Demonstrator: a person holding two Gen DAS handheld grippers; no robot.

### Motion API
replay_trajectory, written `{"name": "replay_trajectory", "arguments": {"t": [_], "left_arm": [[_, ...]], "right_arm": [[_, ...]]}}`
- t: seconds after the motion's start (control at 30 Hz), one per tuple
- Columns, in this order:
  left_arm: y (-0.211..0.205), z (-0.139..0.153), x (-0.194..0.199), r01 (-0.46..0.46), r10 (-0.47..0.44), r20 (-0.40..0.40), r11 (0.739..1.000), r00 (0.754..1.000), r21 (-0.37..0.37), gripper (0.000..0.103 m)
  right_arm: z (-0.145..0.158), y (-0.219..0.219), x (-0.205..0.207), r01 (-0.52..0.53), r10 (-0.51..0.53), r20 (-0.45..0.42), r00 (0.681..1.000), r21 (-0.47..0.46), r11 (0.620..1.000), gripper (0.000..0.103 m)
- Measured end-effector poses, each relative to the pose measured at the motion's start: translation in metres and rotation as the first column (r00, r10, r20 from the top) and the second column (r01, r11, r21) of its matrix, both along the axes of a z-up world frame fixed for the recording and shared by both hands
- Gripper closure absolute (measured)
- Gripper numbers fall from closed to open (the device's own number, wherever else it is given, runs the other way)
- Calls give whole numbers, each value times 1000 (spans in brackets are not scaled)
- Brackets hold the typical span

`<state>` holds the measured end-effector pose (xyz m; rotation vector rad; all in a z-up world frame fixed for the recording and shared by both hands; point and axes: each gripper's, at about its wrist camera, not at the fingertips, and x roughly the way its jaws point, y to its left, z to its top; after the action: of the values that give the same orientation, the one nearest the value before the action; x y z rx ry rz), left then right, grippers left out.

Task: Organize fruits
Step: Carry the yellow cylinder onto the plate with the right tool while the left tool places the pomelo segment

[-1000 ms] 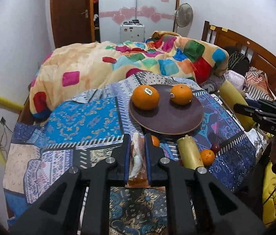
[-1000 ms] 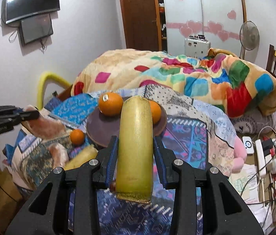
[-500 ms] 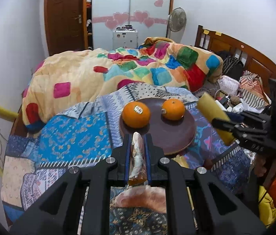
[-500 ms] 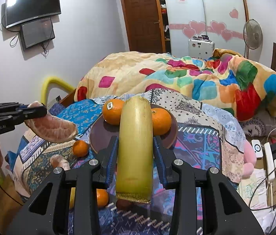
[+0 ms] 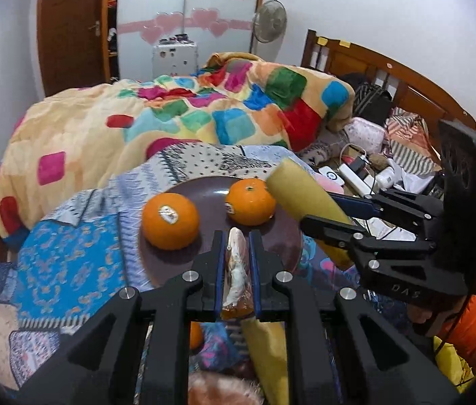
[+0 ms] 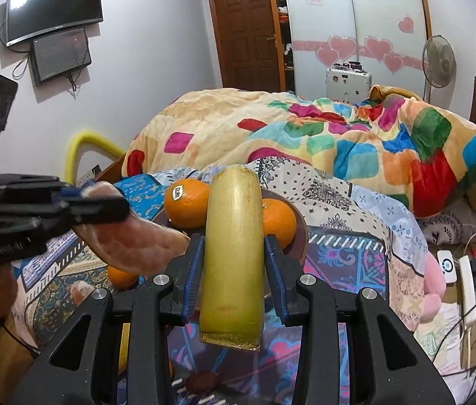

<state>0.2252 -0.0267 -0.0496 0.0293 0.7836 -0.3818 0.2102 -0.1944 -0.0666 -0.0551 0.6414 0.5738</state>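
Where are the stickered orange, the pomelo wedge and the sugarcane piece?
stickered orange (image 5: pixel 170 220), left wrist view, middle of its peel below the sticker.
pomelo wedge (image 6: pixel 130 243), right wrist view, its pink flesh.
sugarcane piece (image 6: pixel 232 253), right wrist view, mid-length of its yellow-green rind.

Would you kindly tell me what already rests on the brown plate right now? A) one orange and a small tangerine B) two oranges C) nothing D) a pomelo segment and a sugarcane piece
B: two oranges sit on the brown plate, while the pomelo segment and the sugarcane piece are each held in a gripper.
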Motion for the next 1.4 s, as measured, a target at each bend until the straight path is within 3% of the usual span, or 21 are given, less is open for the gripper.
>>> {"name": "replay_trajectory", "arguments": {"t": [0.1, 0.33, 0.57, 0.87, 1.0, 1.13, 1.4], "left_arm": [[-3, -14, 15, 9, -10, -47, 1000, 999, -16, 90], [16, -22, 25, -47, 46, -44, 999, 998, -27, 87], [34, -41, 38, -126, 128, -62, 991, 990, 35, 72], [44, -60, 53, -149, 157, -102, 986, 982, 81, 58], [39, -58, 50, -132, 139, -76, 987, 987, 93, 42], [36, -52, 46, -119, 124, -56, 988, 991, 94, 41], [45, -32, 25, -172, 173, -2, 980, 985, 98, 41]], "right_arm": [[-2, 3, 5, -1, 1, -1, 1000, -8, 1000, 70], [-9, 13, 16, -15, 15, -8, 1000, -37, 999, 70], [-10, 28, 24, -37, 36, -9, 999, -56, 998, 70], [-15, 46, 37, -54, 52, -23, 998, -98, 994, 70], [-19, 51, 41, -52, 49, -31, 998, -112, 992, 70], [-23, 52, 45, -55, 48, -65, 997, -110, 992, 70], [1, 41, 28, -33, 33, -3, 999, -91, 995, 70]]}}
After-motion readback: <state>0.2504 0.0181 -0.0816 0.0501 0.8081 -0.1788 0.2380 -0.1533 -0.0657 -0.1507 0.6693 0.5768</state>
